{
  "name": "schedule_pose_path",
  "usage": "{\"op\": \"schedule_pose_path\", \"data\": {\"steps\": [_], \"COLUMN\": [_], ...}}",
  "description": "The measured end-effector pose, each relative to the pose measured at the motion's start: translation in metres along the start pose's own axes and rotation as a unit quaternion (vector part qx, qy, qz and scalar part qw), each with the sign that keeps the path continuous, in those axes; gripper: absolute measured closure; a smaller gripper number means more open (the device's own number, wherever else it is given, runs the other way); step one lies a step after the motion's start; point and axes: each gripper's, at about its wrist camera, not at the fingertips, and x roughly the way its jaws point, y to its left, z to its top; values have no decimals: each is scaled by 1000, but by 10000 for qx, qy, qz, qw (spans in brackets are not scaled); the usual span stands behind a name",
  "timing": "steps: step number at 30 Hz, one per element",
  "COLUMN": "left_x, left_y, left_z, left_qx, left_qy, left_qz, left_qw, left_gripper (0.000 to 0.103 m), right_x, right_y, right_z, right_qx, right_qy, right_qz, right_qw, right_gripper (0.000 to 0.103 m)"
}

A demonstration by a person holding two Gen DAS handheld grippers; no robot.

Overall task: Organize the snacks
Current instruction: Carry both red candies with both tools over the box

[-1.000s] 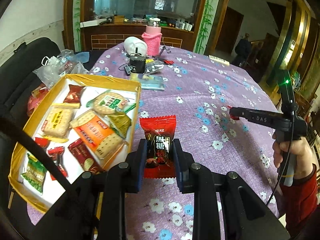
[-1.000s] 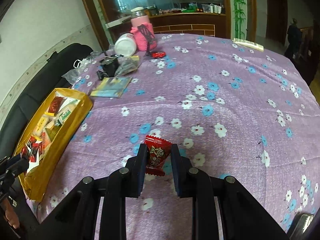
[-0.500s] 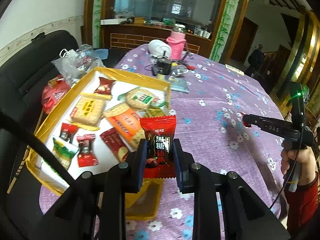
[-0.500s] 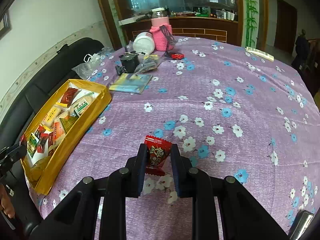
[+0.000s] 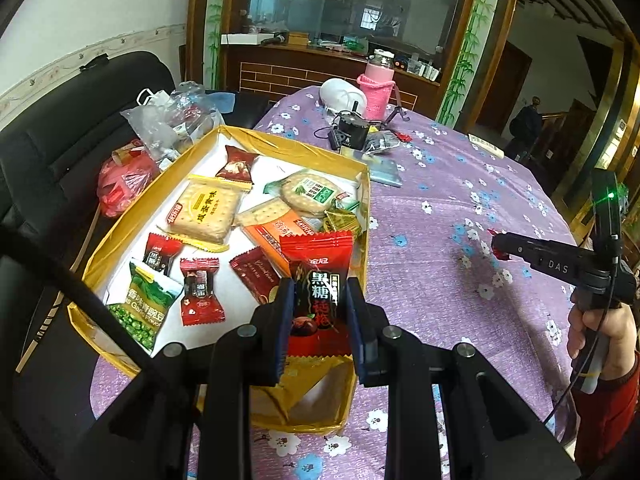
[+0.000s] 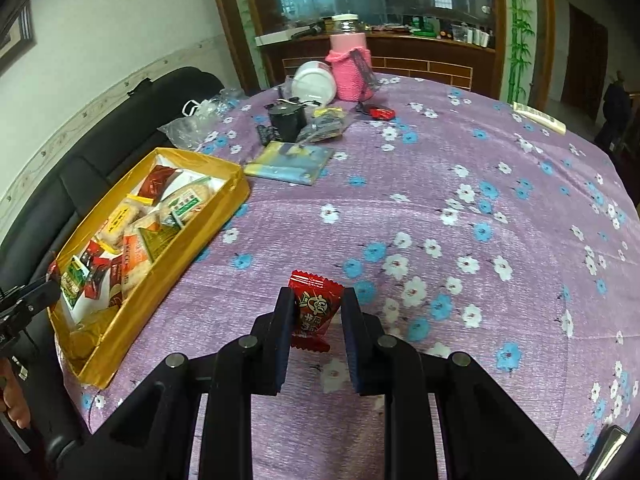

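My left gripper [image 5: 320,292] is shut on a red brown-sugar candy packet [image 5: 318,280] and holds it above the near right corner of the yellow snack box [image 5: 120,236]. The box holds several wrapped biscuits and candies. My right gripper [image 6: 314,308] is shut on a small red candy [image 6: 314,308] and holds it above the purple flowered tablecloth [image 6: 440,184], to the right of the box [image 6: 224,208]. The right gripper also shows in the left wrist view [image 5: 498,242], out over the cloth.
A pink knitted bottle [image 6: 350,70], a white jar [image 6: 314,84], a black device [image 6: 286,118] and a blue-yellow packet [image 6: 290,162] lie at the far side of the table. Plastic bags [image 5: 172,120] sit on a black sofa [image 5: 60,140] left of the box.
My left gripper has carried the brown-sugar packet left, from over the cloth to over the box. My right gripper, with its candy, has swung toward the box side.
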Motion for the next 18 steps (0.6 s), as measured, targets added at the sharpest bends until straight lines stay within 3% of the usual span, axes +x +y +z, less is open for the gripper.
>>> {"op": "schedule_pose_path", "data": {"steps": [14,18], "left_x": [-1,-1], "left_y": [21,32], "left_z": [-8,-11], "left_qx": [-209,-313], "left_qy": [53,92], "left_qz": [186,287], "left_qw": [9996,9991], "left_gripper": [76,76], "right_x": [6,8], "right_y": [52,68], "right_z": [-1,-4], "right_qx": [-500,-597], "right_qy": [57,122], "right_qz": [347,756], "right_qw": [9981,9953], "right_gripper": [81,81]}}
